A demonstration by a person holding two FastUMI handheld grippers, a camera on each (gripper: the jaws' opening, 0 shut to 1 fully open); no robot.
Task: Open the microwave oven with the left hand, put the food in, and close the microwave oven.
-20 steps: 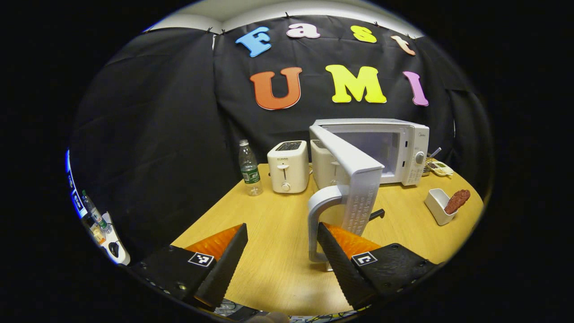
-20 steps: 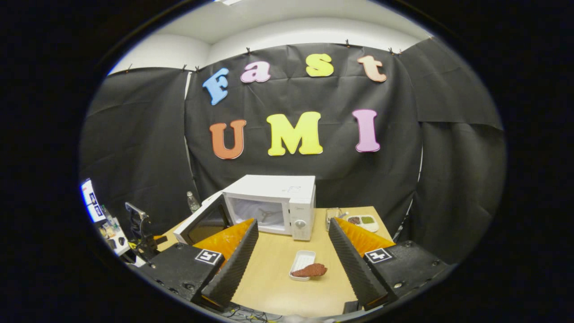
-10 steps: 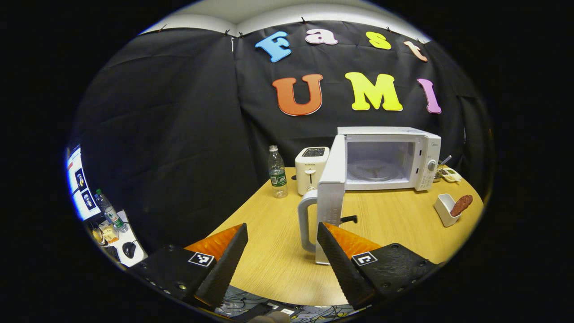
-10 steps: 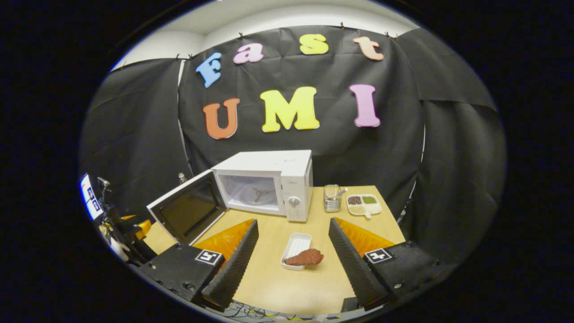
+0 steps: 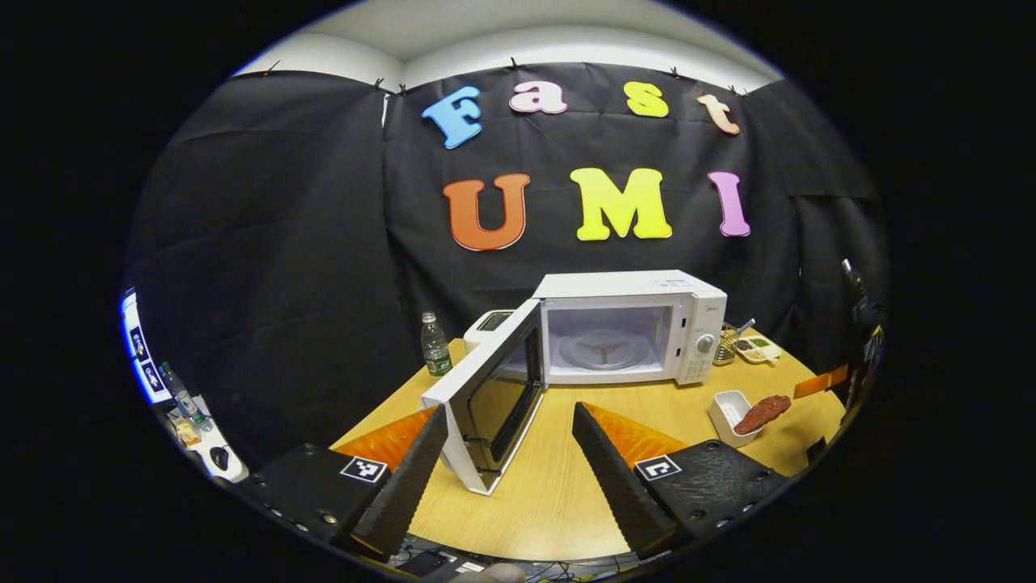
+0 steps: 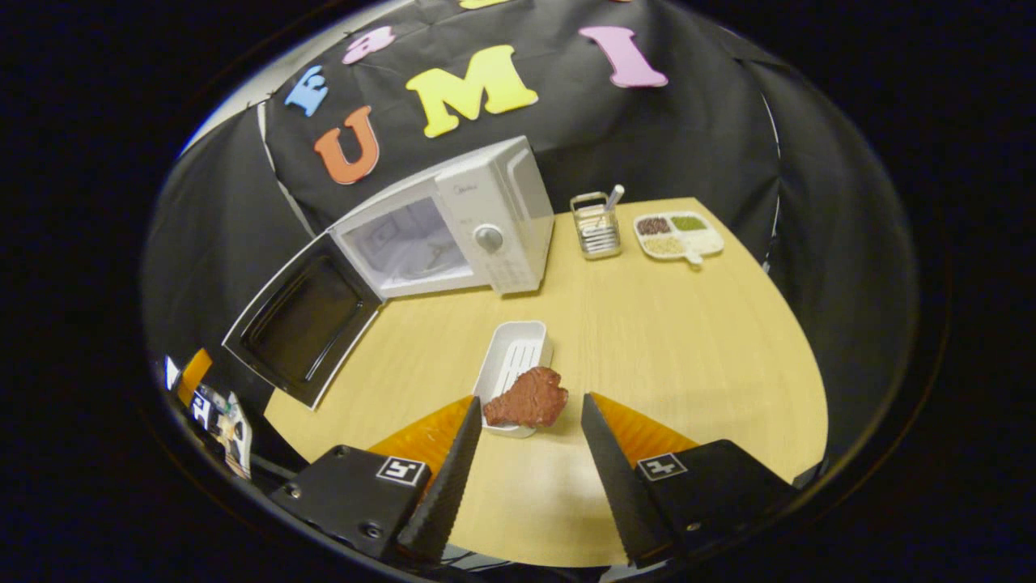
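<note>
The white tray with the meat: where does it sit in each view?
Left gripper view: white tray at right, in front of the microwave.
Right gripper view: tray at centre, just ahead of the right claw.
Shared landmark: the microwave's open door.

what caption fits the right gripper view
Open hand-held gripper nears meat on tray; microwave door open.

microwave [image 6: 453,227]: 1 | white dish [image 6: 511,364]: 1 | meat piece [image 6: 528,399]: 1 | toaster [image 5: 490,321]: 1, partly hidden | bottles [image 5: 436,346]: 2
</note>
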